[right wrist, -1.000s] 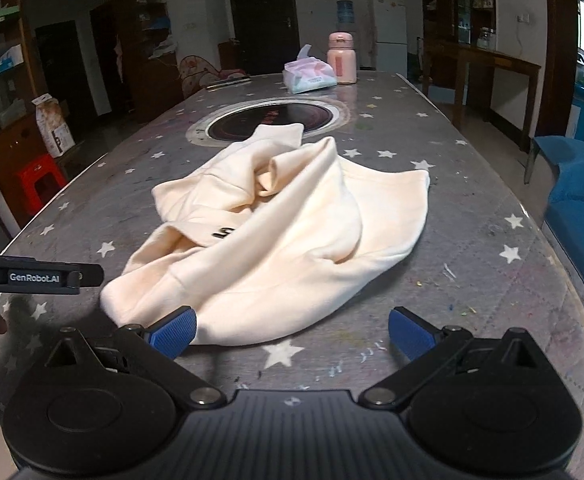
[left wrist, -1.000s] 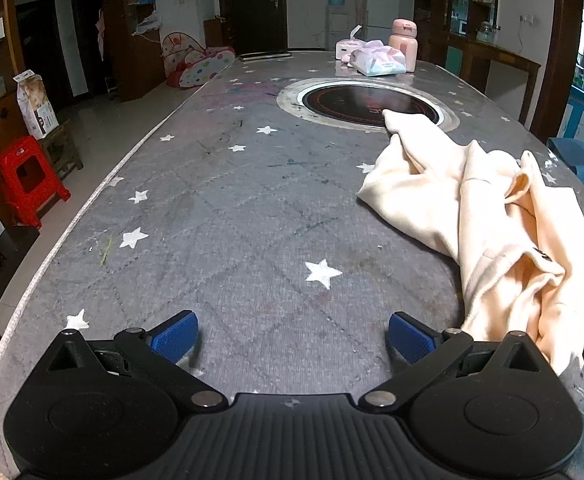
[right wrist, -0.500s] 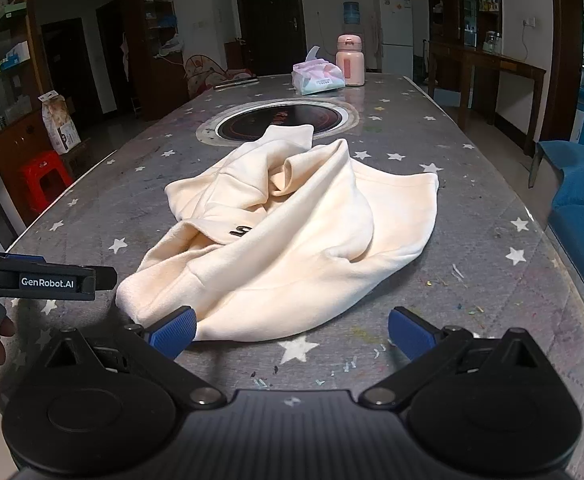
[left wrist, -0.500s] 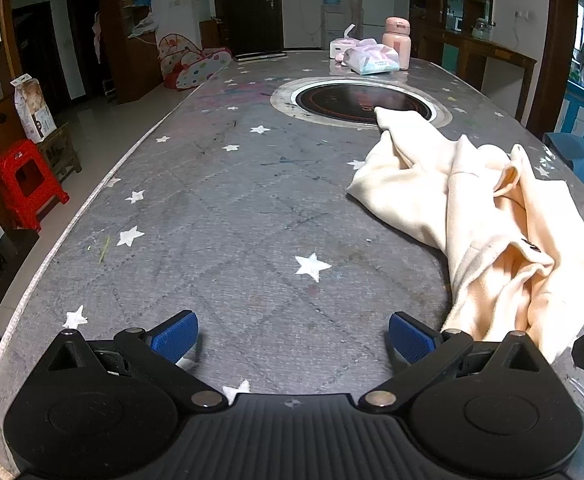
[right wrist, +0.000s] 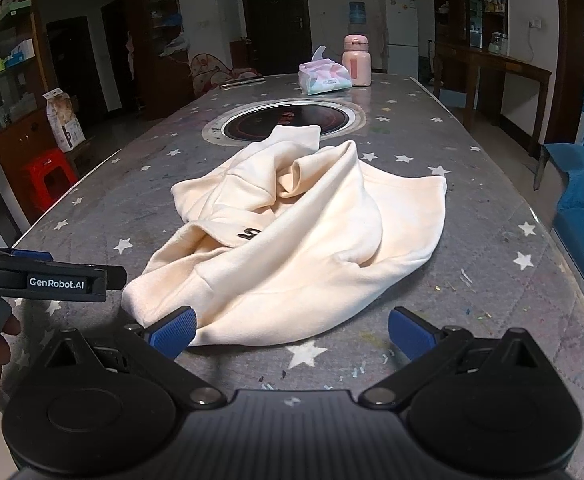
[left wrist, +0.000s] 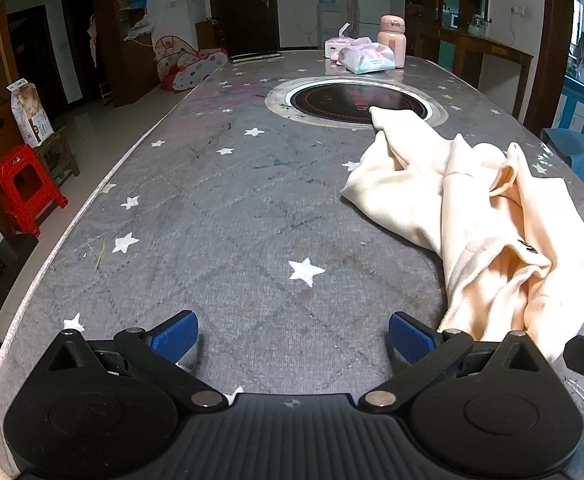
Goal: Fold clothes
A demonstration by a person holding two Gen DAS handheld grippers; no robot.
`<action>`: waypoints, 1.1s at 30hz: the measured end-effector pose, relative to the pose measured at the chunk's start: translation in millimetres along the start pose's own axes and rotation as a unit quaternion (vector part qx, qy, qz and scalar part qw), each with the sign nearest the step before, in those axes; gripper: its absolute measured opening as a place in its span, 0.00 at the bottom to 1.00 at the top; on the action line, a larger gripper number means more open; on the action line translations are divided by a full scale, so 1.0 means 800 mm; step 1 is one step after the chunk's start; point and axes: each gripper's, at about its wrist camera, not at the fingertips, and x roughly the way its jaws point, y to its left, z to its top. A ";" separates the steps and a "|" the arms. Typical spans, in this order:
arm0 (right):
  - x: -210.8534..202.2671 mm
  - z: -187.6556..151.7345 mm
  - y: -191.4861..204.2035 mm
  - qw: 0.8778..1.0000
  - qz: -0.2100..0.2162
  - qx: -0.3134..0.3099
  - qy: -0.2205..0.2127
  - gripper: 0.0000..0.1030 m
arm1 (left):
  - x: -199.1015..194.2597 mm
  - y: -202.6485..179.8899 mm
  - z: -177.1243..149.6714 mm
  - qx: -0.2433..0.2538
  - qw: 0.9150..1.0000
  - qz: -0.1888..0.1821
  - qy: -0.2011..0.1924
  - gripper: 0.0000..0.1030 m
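Star-patterned counter (right wrist: 492, 216) carries a crumpled cream sweatshirt (right wrist: 300, 240) at frame centre. Both grippers, left (left wrist: 292, 334) and right (right wrist: 290, 330), have crept closer, fingers spread wide and empty; I judge a grasp is coming.

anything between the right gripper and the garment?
Nothing: right wrist view shows the right gripper open, bare table ahead, and the cream garment's near hem at its left fingertip.

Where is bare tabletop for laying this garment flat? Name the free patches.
Free: the wide strip left of the cream sweatshirt, up to the table edge, and a narrower strip on its right. Crowded: the far end, with tissue pack and pink bottle.
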 end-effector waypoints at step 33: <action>0.020 0.042 0.004 0.999 0.005 -0.033 -0.012 1.00 | 0.016 -0.027 0.063 0.042 0.998 -0.036 -0.019 1.00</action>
